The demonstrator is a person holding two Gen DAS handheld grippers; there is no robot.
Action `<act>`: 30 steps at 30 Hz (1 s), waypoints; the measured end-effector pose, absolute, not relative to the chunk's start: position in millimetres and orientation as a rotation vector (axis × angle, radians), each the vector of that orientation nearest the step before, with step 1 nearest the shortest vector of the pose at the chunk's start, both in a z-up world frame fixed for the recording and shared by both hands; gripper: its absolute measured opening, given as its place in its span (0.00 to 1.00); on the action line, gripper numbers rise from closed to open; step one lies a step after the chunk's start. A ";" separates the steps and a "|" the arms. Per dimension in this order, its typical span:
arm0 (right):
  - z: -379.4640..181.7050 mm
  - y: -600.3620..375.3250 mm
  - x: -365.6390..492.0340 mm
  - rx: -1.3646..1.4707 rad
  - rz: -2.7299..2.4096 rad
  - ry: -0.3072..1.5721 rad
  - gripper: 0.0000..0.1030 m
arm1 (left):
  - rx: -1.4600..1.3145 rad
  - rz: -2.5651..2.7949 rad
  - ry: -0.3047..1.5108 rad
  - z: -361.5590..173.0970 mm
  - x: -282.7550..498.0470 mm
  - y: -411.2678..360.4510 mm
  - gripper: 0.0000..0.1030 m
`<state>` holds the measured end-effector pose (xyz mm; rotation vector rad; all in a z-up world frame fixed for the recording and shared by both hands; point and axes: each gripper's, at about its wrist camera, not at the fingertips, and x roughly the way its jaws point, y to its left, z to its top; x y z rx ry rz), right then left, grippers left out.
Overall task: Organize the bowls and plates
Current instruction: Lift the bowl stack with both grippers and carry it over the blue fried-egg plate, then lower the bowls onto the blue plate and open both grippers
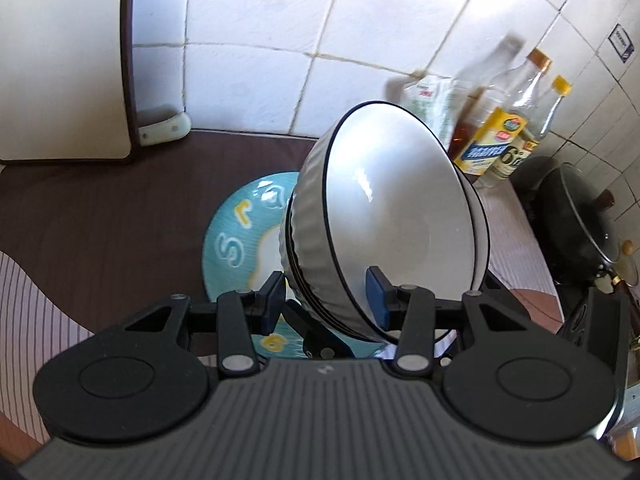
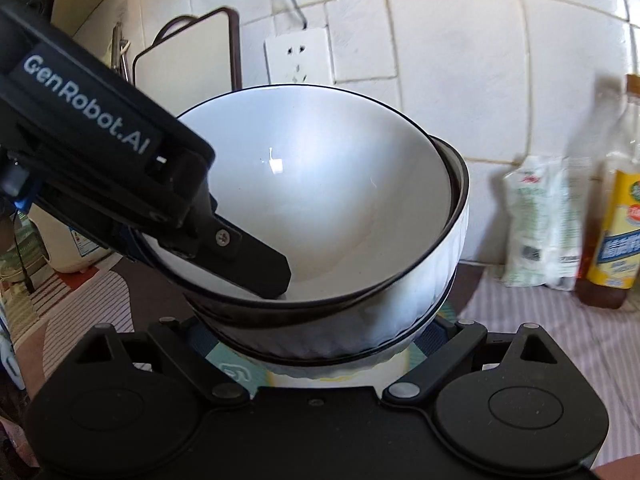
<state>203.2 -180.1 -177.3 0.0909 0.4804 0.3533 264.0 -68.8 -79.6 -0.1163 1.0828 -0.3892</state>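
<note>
While the stack of white bowls (image 1: 384, 216) hangs tilted over the teal plate (image 1: 236, 236) on the counter (image 1: 100, 216), the left hand-held gripper (image 1: 326, 300) is clamped on its near rim, 1 blue-padded finger inside the top bowl and the other against the ribbed outer wall. From the right wrist view the same stack (image 2: 320, 208) shows at least 2 nested bowls with dark rims, and the left finger (image 2: 256, 260) reaches down into the top one. The right hand-held gripper (image 2: 320, 340) sits low beneath the stack with its fingers spread wide to either side of the base; whether they touch it I cannot tell. Behind, by the tiled wall, stand several bottles (image 1: 504, 128) and a white packet (image 2: 536, 220), with a dark lidded pot (image 1: 576, 216) further right.
</note>
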 end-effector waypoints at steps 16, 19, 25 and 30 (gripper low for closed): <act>-209.2 -167.6 233.2 0.092 0.328 0.579 0.94 | -0.120 -0.424 1.128 -125.0 290.6 -65.4 0.41; -211.4 -166.4 232.7 0.091 0.330 0.595 0.94 | -0.105 -0.415 1.136 -128.6 290.2 -67.2 0.41; -212.8 -163.9 237.4 0.103 0.313 0.642 0.94 | -0.130 -0.383 1.134 -135.6 292.6 -63.7 0.41; -210.5 -157.6 241.2 0.038 0.292 0.664 0.94 | -0.189 -0.367 1.146 -140.6 296.8 -56.5 0.41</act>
